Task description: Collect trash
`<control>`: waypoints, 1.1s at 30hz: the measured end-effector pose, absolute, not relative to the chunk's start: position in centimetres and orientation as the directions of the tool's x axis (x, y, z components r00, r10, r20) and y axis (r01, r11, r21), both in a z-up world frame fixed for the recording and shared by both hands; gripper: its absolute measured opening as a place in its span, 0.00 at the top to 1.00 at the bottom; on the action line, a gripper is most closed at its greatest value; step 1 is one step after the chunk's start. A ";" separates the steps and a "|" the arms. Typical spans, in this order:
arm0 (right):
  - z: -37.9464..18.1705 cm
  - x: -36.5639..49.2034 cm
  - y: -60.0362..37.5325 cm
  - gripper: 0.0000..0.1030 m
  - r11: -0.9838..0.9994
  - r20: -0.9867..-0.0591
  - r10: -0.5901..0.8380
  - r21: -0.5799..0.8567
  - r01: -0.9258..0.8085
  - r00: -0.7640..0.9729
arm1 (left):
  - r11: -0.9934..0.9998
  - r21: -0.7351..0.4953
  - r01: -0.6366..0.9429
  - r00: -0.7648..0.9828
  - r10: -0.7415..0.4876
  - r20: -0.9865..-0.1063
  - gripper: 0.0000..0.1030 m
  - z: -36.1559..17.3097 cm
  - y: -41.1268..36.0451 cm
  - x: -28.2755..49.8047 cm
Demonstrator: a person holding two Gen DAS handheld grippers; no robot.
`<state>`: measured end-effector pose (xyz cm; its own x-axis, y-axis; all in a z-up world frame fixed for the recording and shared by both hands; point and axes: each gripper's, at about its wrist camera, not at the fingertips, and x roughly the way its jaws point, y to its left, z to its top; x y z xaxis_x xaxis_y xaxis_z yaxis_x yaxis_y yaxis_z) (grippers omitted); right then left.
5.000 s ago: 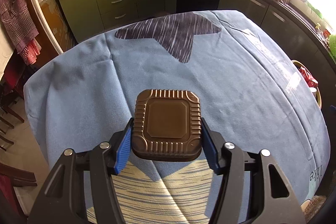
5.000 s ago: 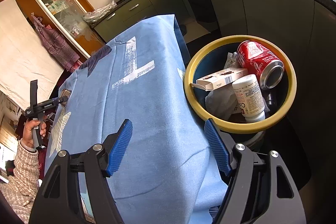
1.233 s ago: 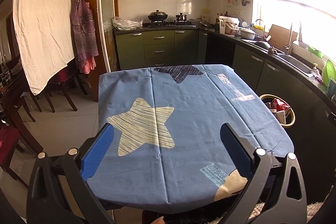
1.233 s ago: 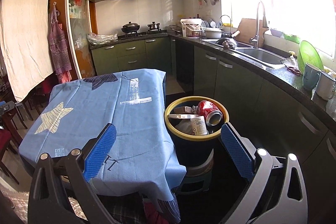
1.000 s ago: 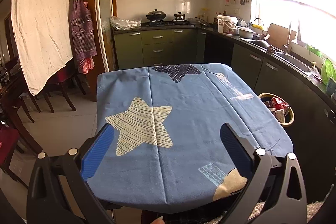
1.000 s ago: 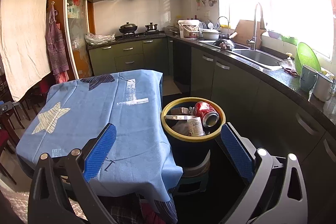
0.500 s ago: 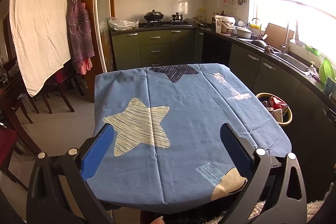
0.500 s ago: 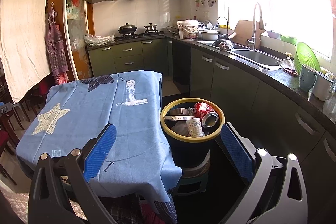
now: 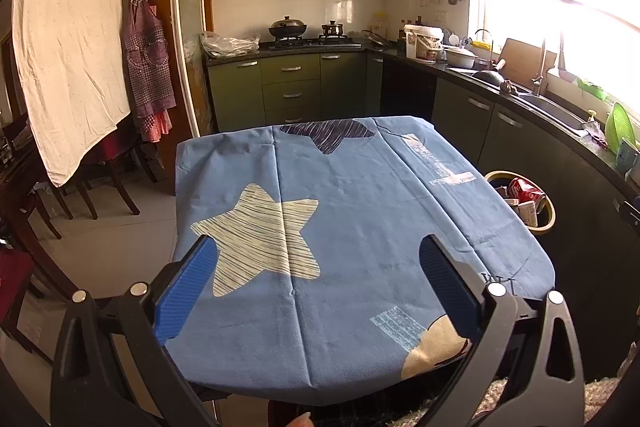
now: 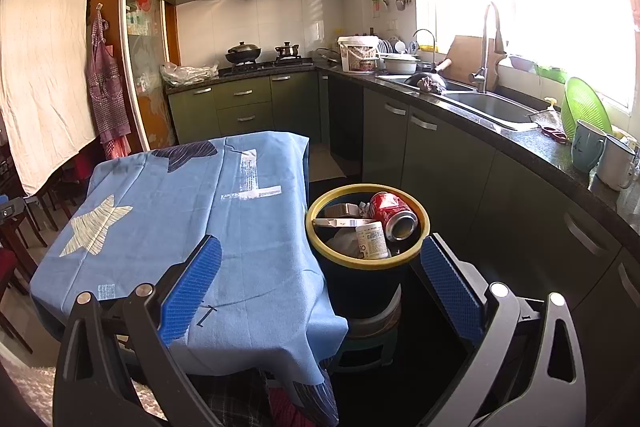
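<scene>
While both grippers gape empty, bin (image 10: pixel 416 215) holds red can (image 10: pixel 392 213), white bottle (image 10: pixel 372 239), perhaps cartons.

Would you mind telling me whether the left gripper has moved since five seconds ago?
Yes. The left gripper has pulled back and up from the blue tablecloth: the cream star, then just under its fingers, now lies well ahead, and the brown container it held is gone.
</scene>
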<state>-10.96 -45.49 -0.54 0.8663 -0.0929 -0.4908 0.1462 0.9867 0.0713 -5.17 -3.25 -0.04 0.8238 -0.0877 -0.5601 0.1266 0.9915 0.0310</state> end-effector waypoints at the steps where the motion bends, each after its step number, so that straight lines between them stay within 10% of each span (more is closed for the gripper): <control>1: -0.5 -11.0 -45.5 0.04 0.987 -0.491 -0.093 0.071 0.146 0.866 | 0.991 0.031 0.128 0.824 -0.088 -0.560 0.06 0.0 -3.3 -5.2; 33: -1.0 -10.9 -45.2 0.04 0.986 -0.497 -0.098 0.071 0.153 0.862 | 0.987 0.035 0.160 0.823 -0.114 -0.556 0.06 -0.4 -4.0 -5.0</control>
<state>-10.93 -45.25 -1.03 0.8624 -0.0980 -0.4966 0.1529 0.9857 0.0711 -4.96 -4.04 -0.42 0.8234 -0.1137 -0.5560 0.1597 0.9866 0.0347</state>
